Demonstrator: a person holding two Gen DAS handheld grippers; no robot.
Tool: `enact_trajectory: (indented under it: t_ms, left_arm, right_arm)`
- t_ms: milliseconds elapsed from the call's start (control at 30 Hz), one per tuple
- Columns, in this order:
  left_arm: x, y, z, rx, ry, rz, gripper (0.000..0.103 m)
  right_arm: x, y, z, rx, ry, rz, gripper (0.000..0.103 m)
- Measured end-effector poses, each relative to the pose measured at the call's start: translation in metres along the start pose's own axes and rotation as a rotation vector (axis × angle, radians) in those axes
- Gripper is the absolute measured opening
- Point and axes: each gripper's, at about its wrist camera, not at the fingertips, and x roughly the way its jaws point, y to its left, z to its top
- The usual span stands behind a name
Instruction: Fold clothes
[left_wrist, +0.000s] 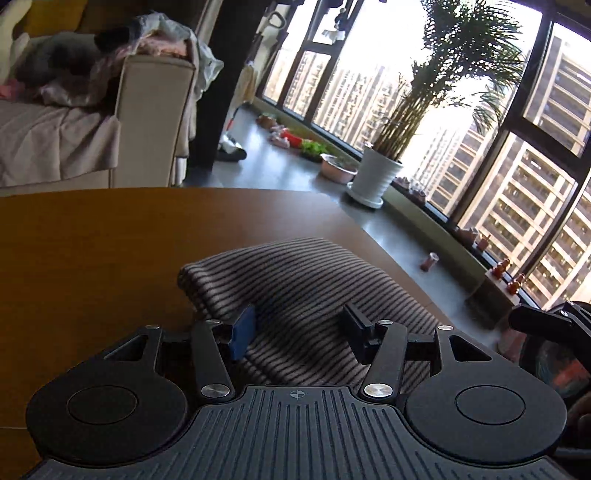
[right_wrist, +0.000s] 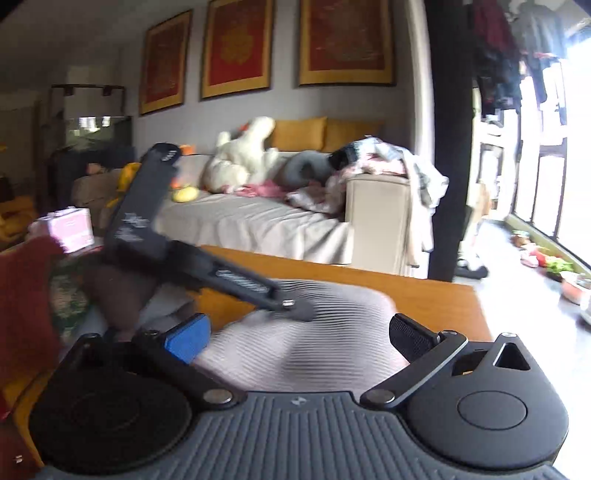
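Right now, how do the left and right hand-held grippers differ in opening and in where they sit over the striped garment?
The left hand-held gripper is open moderately; the right hand-held gripper is spread much wider. The left one sits low over the striped garment, with cloth lying between its fingers; the right one views the garment from farther back, with the left tool crossing its view. Neither is closed on the fabric. Both have one blue pad and one black pad.

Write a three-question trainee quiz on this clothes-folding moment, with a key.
1. True or false: the left gripper is clamped on the striped garment.
2. What does the striped garment lie on? A) sofa B) wooden table C) floor
3. Fill in: the right gripper has its jaws ____.

Key: 1 false, its jaws are spread over the cloth; 2 B; 3 open.
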Motion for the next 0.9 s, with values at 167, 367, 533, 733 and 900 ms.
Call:
enact_trajectory:
  t_ms: [167,367,533,733,900]
  left_arm:
    - [0.001,-0.005,0.000,0.027,0.005,0.005,0.059]
    - [-0.002,-0.008,-0.009,0.046,-0.005,-0.002,0.060]
    - [-0.004,-0.009,-0.016,0.068,-0.029,-0.007,0.061]
    - [-0.006,-0.007,-0.018,0.071,-0.032,-0.024,0.063]
    - [-0.006,-0.007,-0.019,0.076,-0.037,-0.037,0.064]
  right_arm:
    - [0.044,0.018,-0.031,-0.108,0.177,-0.129,0.103]
    - [0.036,0.010,-0.033,-0.019,0.172,-0.120,0.103]
    - [0.025,-0.007,-0.016,0.041,0.196,-0.032,0.103]
    - [0.024,-0.100,0.040,0.406,0.070,0.032,0.100]
    - [0.112,-0.162,0.024,0.636,0.272,0.143,0.081]
